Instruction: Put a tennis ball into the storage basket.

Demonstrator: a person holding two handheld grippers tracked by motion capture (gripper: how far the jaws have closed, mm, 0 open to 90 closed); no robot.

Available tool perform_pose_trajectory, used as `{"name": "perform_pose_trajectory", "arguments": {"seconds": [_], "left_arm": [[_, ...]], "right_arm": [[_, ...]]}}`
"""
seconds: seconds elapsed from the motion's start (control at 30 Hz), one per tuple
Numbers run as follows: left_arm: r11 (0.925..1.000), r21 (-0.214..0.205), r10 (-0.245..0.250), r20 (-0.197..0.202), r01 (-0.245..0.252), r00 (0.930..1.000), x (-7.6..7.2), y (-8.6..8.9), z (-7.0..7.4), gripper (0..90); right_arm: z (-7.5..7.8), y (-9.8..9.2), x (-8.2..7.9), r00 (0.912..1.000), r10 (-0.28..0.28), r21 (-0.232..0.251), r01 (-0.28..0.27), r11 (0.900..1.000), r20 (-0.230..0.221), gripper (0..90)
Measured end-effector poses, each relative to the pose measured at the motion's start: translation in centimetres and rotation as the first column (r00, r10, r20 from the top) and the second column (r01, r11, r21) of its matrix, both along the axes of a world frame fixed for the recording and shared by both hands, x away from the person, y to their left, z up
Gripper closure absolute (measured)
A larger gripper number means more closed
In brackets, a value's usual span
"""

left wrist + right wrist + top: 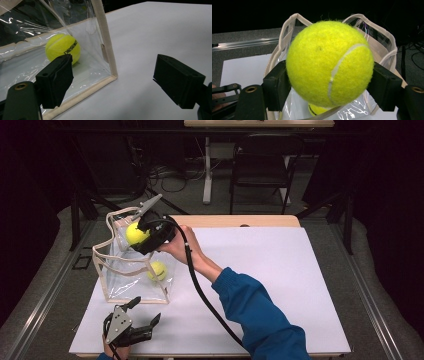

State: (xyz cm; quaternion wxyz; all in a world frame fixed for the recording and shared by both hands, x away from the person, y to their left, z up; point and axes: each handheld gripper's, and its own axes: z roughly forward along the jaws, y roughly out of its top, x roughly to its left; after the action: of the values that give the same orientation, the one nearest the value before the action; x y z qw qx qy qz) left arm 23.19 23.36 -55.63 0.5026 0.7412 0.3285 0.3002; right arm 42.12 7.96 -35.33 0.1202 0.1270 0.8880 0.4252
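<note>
My right gripper (142, 238) is shut on a yellow tennis ball (132, 232), holding it over the open top of a clear plastic bag (120, 275) with beige trim and handles. In the right gripper view the held ball (329, 62) sits between both pads (277, 83), with the bag's mouth (292, 27) right behind it. A second tennis ball (157, 270) lies on the bag's floor and peeks out below the held one (317, 110). My left gripper (147, 309) rests open near the table's front left, beside the bag's front corner (110, 72), with the ball inside (63, 48).
The white sheet (280, 270) covers the table, wide and bare to the right of the bag. The right gripper's black cable (200, 290) trails across it beside a blue sleeve (260, 315). A dark chair (262, 165) and a table leg (207, 170) stand beyond the far edge.
</note>
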Motion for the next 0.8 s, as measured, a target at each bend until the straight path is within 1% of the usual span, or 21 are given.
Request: {"name": "perform_pose_trajectory", "arguments": {"seconds": [0.17,0.3,0.4,0.47,0.53,0.57,0.63,0.8], "left_arm": [[1.0,0.001,-0.003,0.002,0.003,1.0,0.0,0.0,0.0,16.2],[1.0,-0.002,-0.001,0.001,0.001,1.0,0.0,0.0,0.0,16.2],[1.0,-0.002,-0.001,0.001,0.001,1.0,0.0,0.0,0.0,16.2],[1.0,-0.001,-0.002,0.0,0.002,1.0,0.0,0.0,0.0,16.2],[1.0,-0.002,-0.003,0.0,0.003,1.0,0.0,0.0,0.0,16.2],[1.0,-0.002,-0.002,0.0,0.002,1.0,0.0,0.0,0.0,16.2],[1.0,0.0,-0.001,0.001,0.001,1.0,0.0,0.1,0.0,16.2],[1.0,0.004,-0.002,0.0,0.002,1.0,0.0,0.0,0.0,16.2]], "right_arm": [[-0.2,0.2,0.1,1.0,0.0,-0.009,0.0,1.0,-0.003,25.8],[-0.4,0.3,0.3,0.9998,0.003,-0.008,-0.003,1.0,-0.02,25.6],[-0.6,0.4,0.4,0.9996,-0.006,-0.018,0.006,0.9998,-0.028,24.5],[-0.6,0.3,0.5,0.9992,-0.015,-0.005,0.014,0.9999,-0.037,19.5],[-0.4,-0.1,0.5,0.9993,-0.021,0.016,0.022,0.9996,-0.032,14.0],[-0.2,-0.3,0.5,0.9992,-0.019,0.023,0.02,0.9995,-0.034,13.7],[0.0,-0.9,0.5,0.999,-0.014,0.042,0.016,0.999,-0.043,10.5],[0.2,-2.4,0.3,0.9983,-0.006,0.055,0.009,0.9985,-0.058,2.5]]}}
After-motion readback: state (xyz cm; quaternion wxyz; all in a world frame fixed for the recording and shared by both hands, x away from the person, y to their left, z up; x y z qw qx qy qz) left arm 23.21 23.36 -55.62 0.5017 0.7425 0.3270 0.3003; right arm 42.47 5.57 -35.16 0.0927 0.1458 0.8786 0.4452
